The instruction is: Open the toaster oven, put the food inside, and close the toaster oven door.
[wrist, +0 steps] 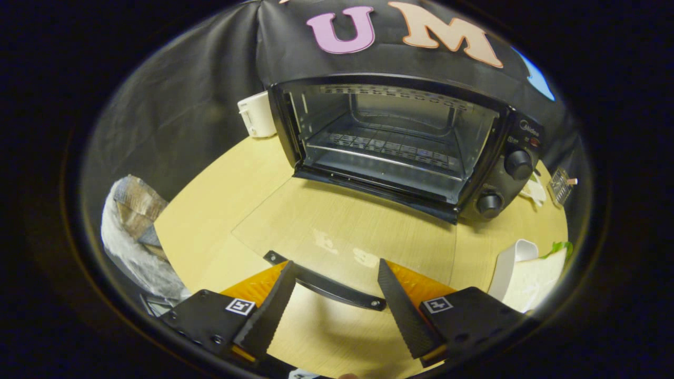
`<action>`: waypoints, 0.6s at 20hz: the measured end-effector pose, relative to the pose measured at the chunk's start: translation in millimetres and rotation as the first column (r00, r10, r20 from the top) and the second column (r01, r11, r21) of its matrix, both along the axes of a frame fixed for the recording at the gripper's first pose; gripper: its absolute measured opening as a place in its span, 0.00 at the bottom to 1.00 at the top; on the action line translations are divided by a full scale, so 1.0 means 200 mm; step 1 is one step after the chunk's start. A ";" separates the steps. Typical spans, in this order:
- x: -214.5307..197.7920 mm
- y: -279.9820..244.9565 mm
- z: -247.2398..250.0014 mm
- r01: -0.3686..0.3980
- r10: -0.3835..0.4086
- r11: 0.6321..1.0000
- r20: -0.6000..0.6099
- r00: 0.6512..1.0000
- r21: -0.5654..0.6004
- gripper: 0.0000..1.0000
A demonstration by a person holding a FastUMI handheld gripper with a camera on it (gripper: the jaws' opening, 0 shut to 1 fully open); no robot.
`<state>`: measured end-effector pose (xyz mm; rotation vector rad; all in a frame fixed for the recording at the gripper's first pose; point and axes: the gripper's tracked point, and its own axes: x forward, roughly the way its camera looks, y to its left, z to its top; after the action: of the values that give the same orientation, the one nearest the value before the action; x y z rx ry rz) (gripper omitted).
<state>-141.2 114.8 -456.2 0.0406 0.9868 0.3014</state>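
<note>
Glossy black toaster oven (pixel 400 142) with clear glass door (pixel 347 231) and metal rack (pixel 384 150); pale wood-grain surface (pixel 221 200); matt ridged black claw (pixel 331 302) fingers, spread apart

black toaster oven (pixel 400 142) open; sandwich (pixel 534 279) beside it.

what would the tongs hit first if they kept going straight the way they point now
Probably the door handle, lying between the open tongs on the dropped glass door; beyond it, the toaster oven cavity. Depth is unclear.
</note>
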 end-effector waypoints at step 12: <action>0.34 -0.75 0.55 0.227 -0.217 0.974 0.310 0.926 0.004 0.98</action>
<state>-72.5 -35.2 -346.9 0.0732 0.6674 0.0786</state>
